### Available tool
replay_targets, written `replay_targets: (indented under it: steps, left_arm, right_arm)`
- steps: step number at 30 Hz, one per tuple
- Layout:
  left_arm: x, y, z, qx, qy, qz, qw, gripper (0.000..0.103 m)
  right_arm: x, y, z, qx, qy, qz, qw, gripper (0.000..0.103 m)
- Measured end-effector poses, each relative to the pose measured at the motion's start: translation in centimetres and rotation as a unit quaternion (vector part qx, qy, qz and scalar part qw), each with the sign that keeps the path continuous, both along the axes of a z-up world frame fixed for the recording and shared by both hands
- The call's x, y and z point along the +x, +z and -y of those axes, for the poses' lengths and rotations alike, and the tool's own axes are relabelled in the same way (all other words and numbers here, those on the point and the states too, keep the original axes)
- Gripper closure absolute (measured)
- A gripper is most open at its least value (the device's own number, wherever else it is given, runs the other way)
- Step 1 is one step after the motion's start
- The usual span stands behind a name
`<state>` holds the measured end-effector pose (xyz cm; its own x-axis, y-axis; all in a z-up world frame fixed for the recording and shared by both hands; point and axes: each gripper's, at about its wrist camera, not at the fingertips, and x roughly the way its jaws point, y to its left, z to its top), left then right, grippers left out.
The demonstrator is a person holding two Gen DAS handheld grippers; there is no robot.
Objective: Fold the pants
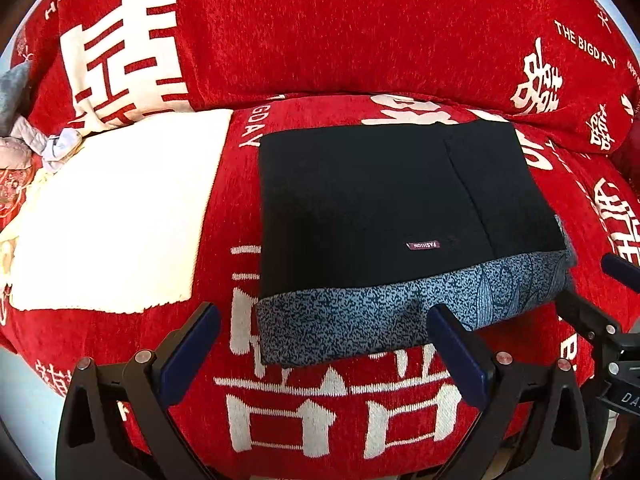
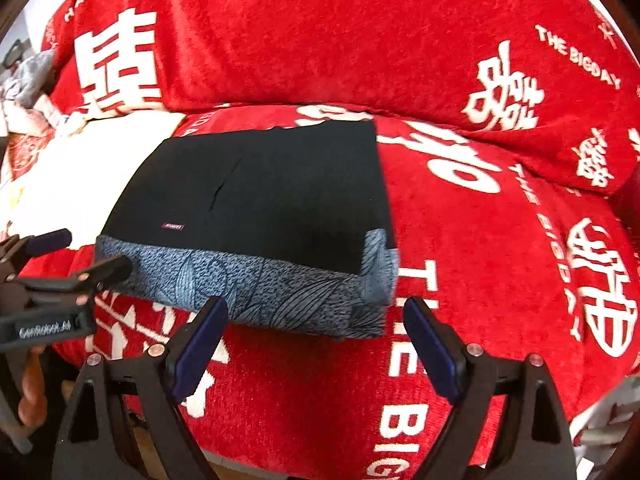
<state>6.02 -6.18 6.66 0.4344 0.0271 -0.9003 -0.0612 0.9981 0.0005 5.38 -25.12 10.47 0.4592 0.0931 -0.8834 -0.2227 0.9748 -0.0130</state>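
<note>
The pants (image 1: pixel 380 216) lie folded into a thick black rectangle with a blue-grey patterned lining along the near edge, flat on a red sofa seat. They show in the right wrist view (image 2: pixel 264 216) too. My left gripper (image 1: pixel 324 340) is open and empty, just in front of the pants' near edge. My right gripper (image 2: pixel 316 332) is open and empty, just in front of the pants' near right corner. The right gripper also shows at the right of the left wrist view (image 1: pixel 588 292). The left gripper shows at the left of the right wrist view (image 2: pixel 86 252).
The sofa cover (image 2: pixel 480 280) is red with white characters, and a back cushion (image 1: pixel 360 32) rises behind the pants. A white folded cloth (image 1: pixel 116 216) lies left of the pants. Grey and pale clothes (image 1: pixel 24 136) are piled at the far left.
</note>
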Motion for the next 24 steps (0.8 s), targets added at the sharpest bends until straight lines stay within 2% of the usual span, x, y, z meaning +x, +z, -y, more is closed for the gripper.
replay_targets:
  steps: [7, 18, 24]
  left_arm:
    - [-0.7, -0.5, -0.4, 0.017, 0.015, -0.009, 0.9997, 0.0]
    - [-0.9, 0.0, -0.1, 0.002, -0.006, -0.01, 0.9999, 0.0]
    - [-0.7, -0.1, -0.5, -0.007, 0.002, -0.015, 0.9999, 0.0]
  right_arm:
    - [-0.4, -0.7, -0.5, -0.009, -0.029, -0.014, 0.999, 0.011]
    - [-0.8, -1.5, -1.6, -0.02, -0.031, -0.03, 0.999, 0.011]
    - [-0.5, -1.1, -2.1, -0.027, -0.033, -0.033, 0.999, 0.011]
